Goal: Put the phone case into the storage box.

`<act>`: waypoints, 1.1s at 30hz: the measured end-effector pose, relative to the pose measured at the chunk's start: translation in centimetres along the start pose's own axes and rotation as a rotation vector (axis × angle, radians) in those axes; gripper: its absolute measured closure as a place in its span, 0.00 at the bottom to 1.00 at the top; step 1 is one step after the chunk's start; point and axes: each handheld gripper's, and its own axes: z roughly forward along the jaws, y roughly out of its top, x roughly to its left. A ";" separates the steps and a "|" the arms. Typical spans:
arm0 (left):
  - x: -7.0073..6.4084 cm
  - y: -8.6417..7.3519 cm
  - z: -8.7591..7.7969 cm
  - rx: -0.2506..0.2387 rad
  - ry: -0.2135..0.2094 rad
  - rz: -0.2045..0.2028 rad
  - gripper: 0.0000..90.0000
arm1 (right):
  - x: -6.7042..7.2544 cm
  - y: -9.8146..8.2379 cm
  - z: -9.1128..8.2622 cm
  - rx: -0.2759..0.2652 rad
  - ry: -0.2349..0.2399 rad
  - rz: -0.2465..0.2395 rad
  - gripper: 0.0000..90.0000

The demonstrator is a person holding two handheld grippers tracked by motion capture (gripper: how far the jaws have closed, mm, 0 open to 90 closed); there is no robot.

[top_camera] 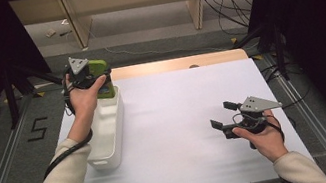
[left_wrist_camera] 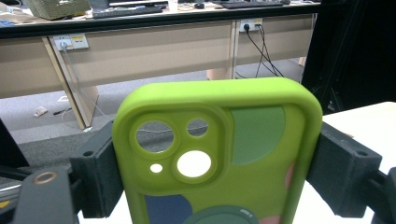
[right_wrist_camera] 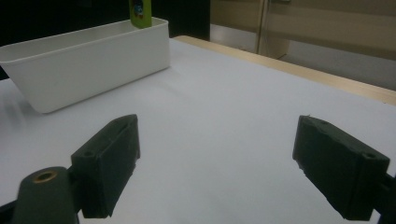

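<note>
From the high view, the lime-green silicone phone case (top_camera: pixel 100 77) is held upright over the far end of the long white plastic bin (top_camera: pixel 107 132) at the left of the white surface (top_camera: pixel 181 118). I judge it is not yet let go into the bin, so the release is left. The left gripper (top_camera: pixel 98 78) pinches the case; the right gripper (top_camera: pixel 221 115) waits near the right edge, fingers spread, empty.

In the left gripper view, both black fingers (left_wrist_camera: pixel 100 172) press the case's (left_wrist_camera: pixel 219 149) two sides.

In the right gripper view, the fingers (right_wrist_camera: pixel 109 158) stand wide apart over bare surface, touching nothing; the bin (right_wrist_camera: pixel 88 60) and case (right_wrist_camera: pixel 140 13) show far off.
</note>
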 end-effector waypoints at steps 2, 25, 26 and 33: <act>0.0 -0.1 0.1 0.003 0.001 0.000 0.17 | 0.0 0.0 0.0 0.000 0.000 0.000 0.18; 0.2 -0.5 0.7 0.020 0.005 -0.001 0.17 | 0.0 0.0 0.0 0.001 0.000 0.000 0.18; 0.2 -0.5 0.7 0.020 0.006 -0.001 0.17 | 0.0 0.0 0.0 0.001 0.000 0.000 0.18; 0.2 -0.7 0.9 0.022 0.005 -0.002 0.17 | 0.0 0.0 0.0 0.003 0.001 -0.002 0.18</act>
